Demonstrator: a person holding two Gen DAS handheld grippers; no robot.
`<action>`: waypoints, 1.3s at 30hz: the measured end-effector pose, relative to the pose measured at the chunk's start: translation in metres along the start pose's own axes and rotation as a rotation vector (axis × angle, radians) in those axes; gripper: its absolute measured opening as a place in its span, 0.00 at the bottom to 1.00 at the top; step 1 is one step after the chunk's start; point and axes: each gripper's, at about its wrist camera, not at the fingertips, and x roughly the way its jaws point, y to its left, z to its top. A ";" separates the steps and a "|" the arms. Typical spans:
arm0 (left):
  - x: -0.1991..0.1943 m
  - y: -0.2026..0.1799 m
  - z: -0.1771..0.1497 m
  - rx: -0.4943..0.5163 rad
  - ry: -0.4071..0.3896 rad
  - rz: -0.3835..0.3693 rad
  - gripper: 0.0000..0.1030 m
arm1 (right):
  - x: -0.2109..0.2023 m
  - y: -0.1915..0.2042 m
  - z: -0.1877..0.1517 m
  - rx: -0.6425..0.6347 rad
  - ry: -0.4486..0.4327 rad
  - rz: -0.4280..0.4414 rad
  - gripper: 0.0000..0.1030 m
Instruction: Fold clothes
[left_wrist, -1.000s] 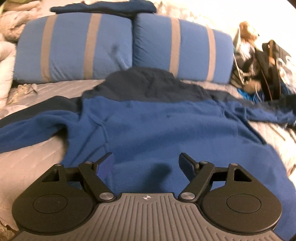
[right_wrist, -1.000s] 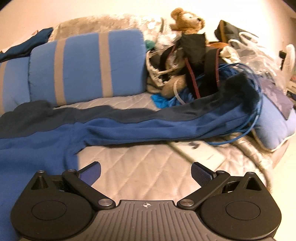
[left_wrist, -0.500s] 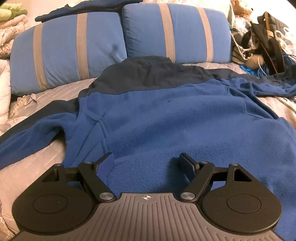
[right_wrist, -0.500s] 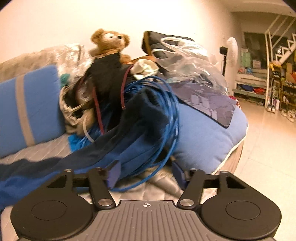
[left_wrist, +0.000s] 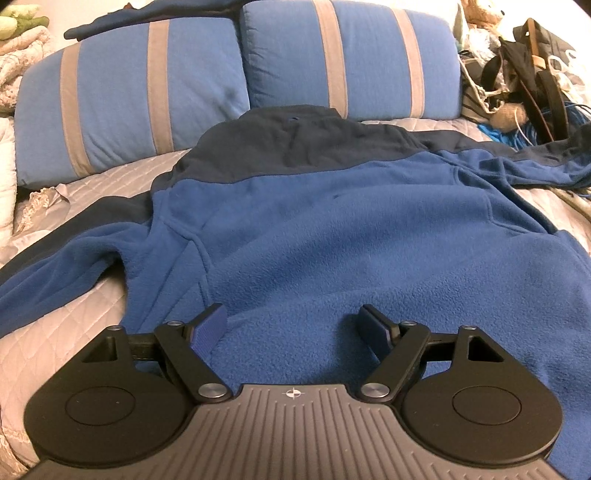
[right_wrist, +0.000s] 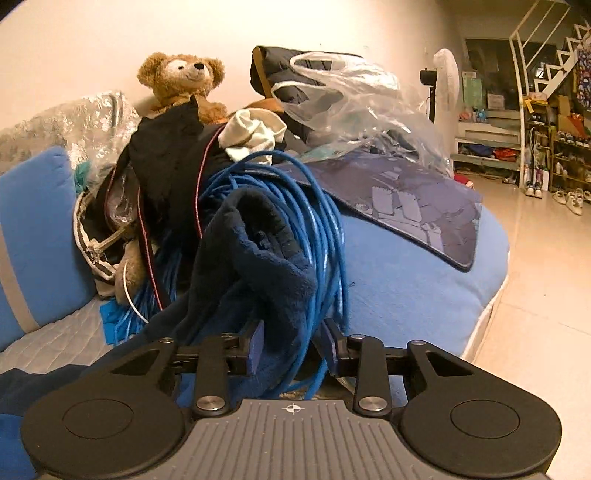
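A blue fleece jacket with a navy yoke lies spread flat on the grey quilted bed, collar toward the pillows. One sleeve trails off to the left. My left gripper hovers open over the jacket's lower body, nothing between its fingers. In the right wrist view the other sleeve's navy cuff rests on a coil of blue cable. My right gripper has its jaws drawn close, and the sleeve fabric fills the gap between the pads. Strands of cable run beside the right finger.
Two blue pillows with grey stripes line the head of the bed. A teddy bear, dark bags, a clear plastic bag and a blue cushion pile up at the right. Tiled floor lies past the bed edge.
My right gripper swung right along the sleeve to its cuff and its jaws narrowed from wide open onto the fabric. The left gripper stayed open over the jacket, shifting only slightly.
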 end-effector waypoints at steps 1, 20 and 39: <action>0.000 0.000 0.000 0.001 0.001 -0.001 0.76 | 0.004 0.000 0.002 0.018 0.012 -0.006 0.35; 0.002 0.003 0.000 -0.016 0.003 -0.026 0.77 | -0.056 0.063 0.034 0.066 0.067 0.409 0.08; 0.000 0.007 -0.001 -0.046 -0.014 -0.051 0.77 | -0.112 0.206 -0.024 -0.117 0.223 0.716 0.08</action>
